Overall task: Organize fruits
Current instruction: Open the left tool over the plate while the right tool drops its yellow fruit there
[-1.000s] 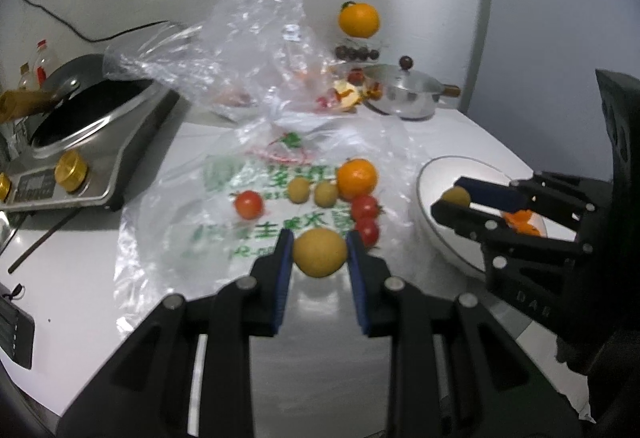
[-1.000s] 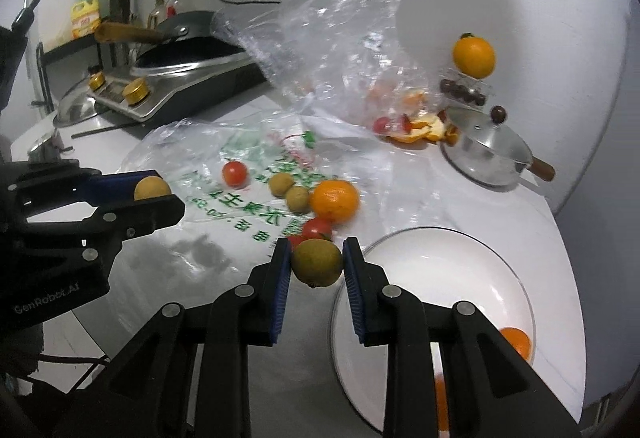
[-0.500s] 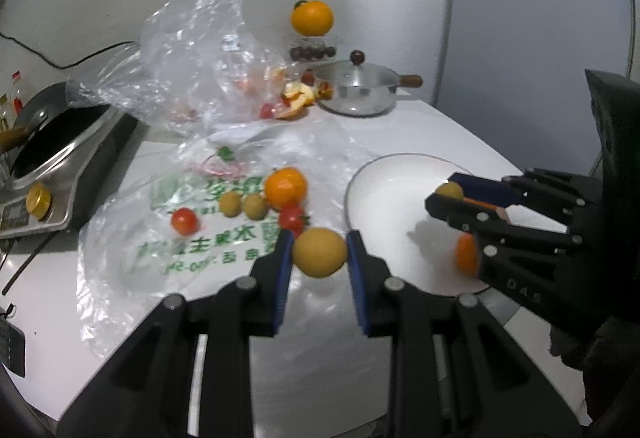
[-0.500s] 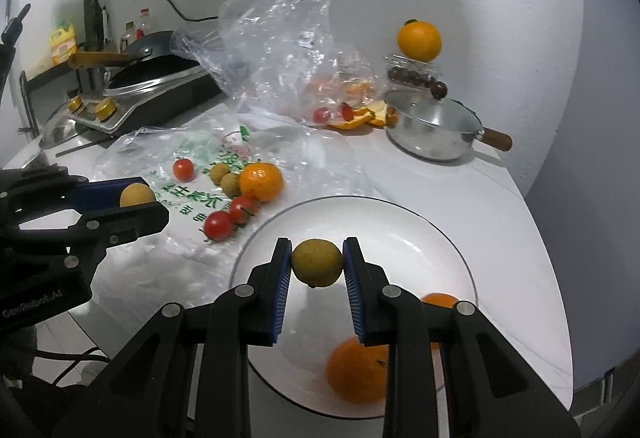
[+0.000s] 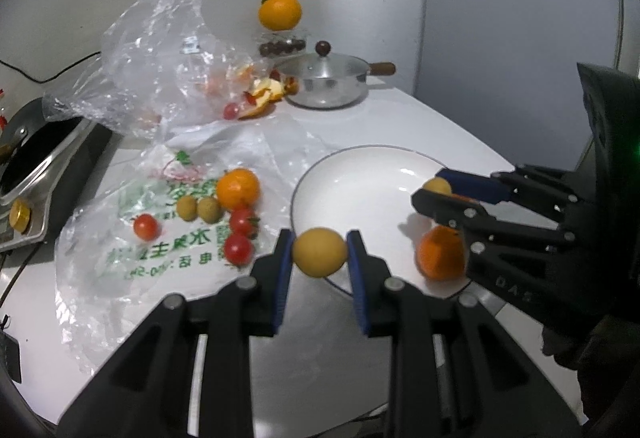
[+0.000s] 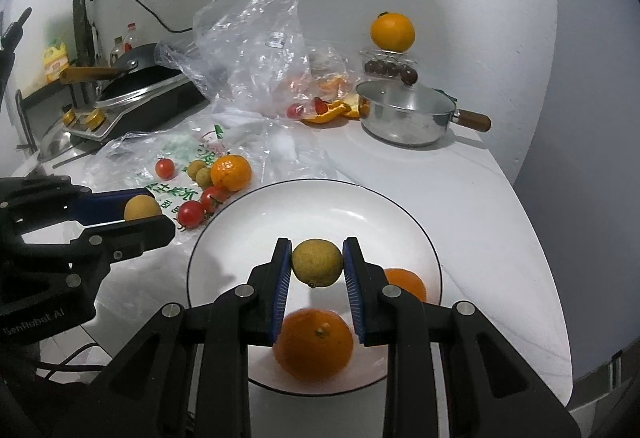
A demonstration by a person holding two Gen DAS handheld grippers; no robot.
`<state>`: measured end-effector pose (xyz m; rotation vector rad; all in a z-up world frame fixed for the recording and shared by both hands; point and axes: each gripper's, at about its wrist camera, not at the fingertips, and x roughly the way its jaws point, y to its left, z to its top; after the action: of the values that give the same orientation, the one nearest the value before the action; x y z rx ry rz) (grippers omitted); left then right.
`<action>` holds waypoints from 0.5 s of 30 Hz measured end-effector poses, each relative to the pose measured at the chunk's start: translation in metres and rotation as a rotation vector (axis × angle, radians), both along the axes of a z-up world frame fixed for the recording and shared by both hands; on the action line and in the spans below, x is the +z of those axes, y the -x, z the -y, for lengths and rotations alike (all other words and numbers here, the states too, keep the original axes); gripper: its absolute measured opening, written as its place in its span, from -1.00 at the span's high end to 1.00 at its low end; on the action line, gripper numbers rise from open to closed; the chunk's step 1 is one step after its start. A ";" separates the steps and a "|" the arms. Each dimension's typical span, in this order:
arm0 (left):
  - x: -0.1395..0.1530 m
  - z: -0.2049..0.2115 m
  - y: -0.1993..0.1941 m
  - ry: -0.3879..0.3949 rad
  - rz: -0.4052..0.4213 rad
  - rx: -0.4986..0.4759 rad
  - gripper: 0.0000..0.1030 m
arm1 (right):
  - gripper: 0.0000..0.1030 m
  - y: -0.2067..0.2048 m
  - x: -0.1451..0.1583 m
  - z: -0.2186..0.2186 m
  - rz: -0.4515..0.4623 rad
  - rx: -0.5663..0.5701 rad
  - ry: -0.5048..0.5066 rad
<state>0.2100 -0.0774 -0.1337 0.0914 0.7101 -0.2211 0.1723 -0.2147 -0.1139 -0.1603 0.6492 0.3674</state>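
My left gripper (image 5: pixel 319 243) is shut on a small yellow round fruit (image 5: pixel 319 258), held just over the near left rim of the white plate (image 5: pixel 360 170). My right gripper (image 6: pixel 317 258) is shut on a yellow-green round fruit (image 6: pixel 317 270) above the middle of the plate (image 6: pixel 404 208). Two oranges (image 6: pixel 314 344) (image 6: pixel 406 284) lie on the plate below it. On the printed plastic bag (image 6: pixel 176 154) to the left lie an orange (image 6: pixel 231 172), three cherry tomatoes (image 6: pixel 191 213) and two small yellow fruits (image 6: pixel 202 174). The left gripper (image 6: pixel 154 212) shows at the left of the right wrist view.
A lidded steel saucepan (image 6: pixel 404 110) stands at the back, with orange peel (image 6: pixel 332 110) and a crumpled clear bag (image 6: pixel 256 42) beside it. Another orange (image 6: pixel 392 31) sits atop a container by the wall. A cooker with a wok (image 6: pixel 140 98) is far left. The table's edge runs close on the right.
Both grippers have moved to the right with their fruits. The right one went from beside the plate to over its middle, and the left one came from the bag to the plate's rim.
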 end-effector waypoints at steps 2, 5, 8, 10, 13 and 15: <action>-0.001 0.005 -0.002 -0.002 -0.005 -0.005 0.47 | 0.46 0.000 -0.001 0.003 -0.001 -0.001 -0.005; -0.004 0.010 -0.004 -0.003 -0.012 -0.010 0.47 | 0.46 0.000 -0.003 0.010 -0.003 -0.005 -0.011; -0.008 0.017 -0.006 -0.003 -0.026 -0.021 0.47 | 0.46 0.000 -0.006 0.014 -0.009 -0.002 -0.019; -0.011 0.021 -0.007 -0.004 -0.033 -0.028 0.47 | 0.46 0.000 -0.006 0.015 -0.010 0.002 -0.022; -0.014 0.027 -0.010 -0.007 -0.044 -0.038 0.47 | 0.46 -0.001 -0.009 0.017 -0.016 0.009 -0.024; -0.016 0.030 -0.012 -0.008 -0.052 -0.040 0.47 | 0.46 -0.003 -0.011 0.020 -0.021 0.010 -0.029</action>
<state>0.2217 -0.1071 -0.1495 0.1079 0.7615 -0.2600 0.1752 -0.2346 -0.1251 -0.1319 0.6641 0.3880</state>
